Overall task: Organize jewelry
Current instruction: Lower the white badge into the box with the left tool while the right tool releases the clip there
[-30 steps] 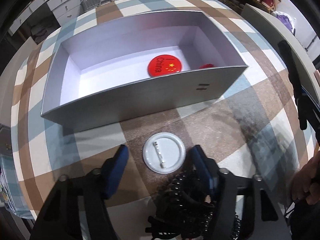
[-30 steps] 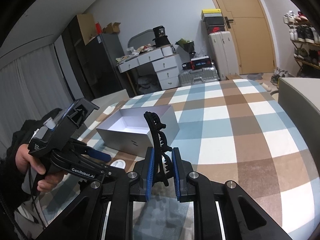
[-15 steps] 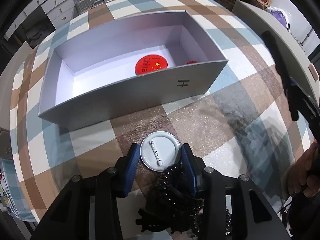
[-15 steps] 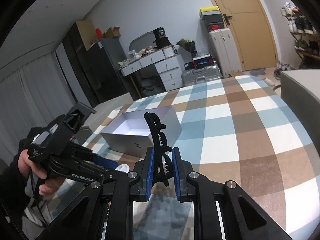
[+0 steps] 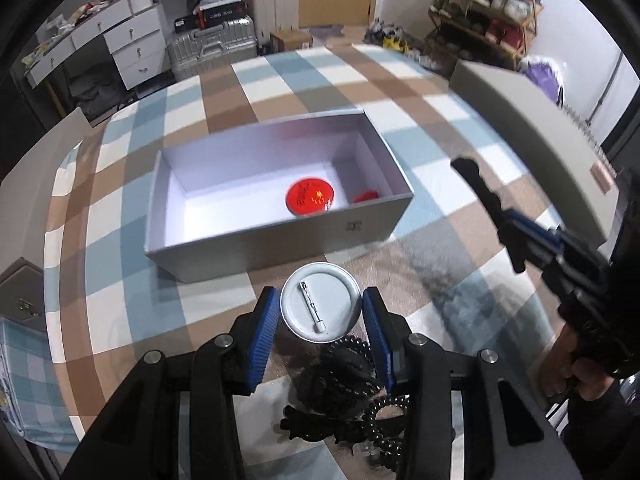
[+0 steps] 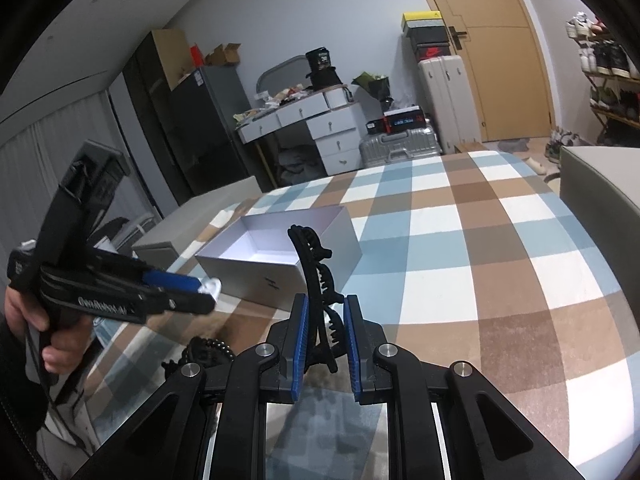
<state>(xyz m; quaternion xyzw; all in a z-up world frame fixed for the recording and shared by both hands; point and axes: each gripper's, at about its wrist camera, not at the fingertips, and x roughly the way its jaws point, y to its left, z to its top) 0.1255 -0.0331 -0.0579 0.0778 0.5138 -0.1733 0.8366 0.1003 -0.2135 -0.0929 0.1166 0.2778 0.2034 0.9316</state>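
Note:
My left gripper (image 5: 320,316) is shut on a round white pin badge (image 5: 319,302), pin side up, lifted above the checked tablecloth in front of the grey open box (image 5: 248,252). Inside the box lie a red badge (image 5: 311,197) and a smaller red item (image 5: 366,196). My right gripper (image 6: 325,332) is shut on a black hair claw clip (image 6: 314,268), held upright above the table to the right of the box (image 6: 276,276). The left gripper (image 6: 200,292) with the badge also shows in the right wrist view. A black coiled hair tie (image 5: 344,384) lies under the left gripper.
A grey cushioned chair back (image 5: 532,136) stands at the table's right edge. A low grey cabinet (image 6: 208,220) is beyond the table's left side. Drawers and suitcases (image 6: 400,140) stand at the far wall.
My left gripper closed on the white badge and lifted it off the tablecloth, pulling back from the box. My right gripper kept hold of the hair clip and stayed roughly in place.

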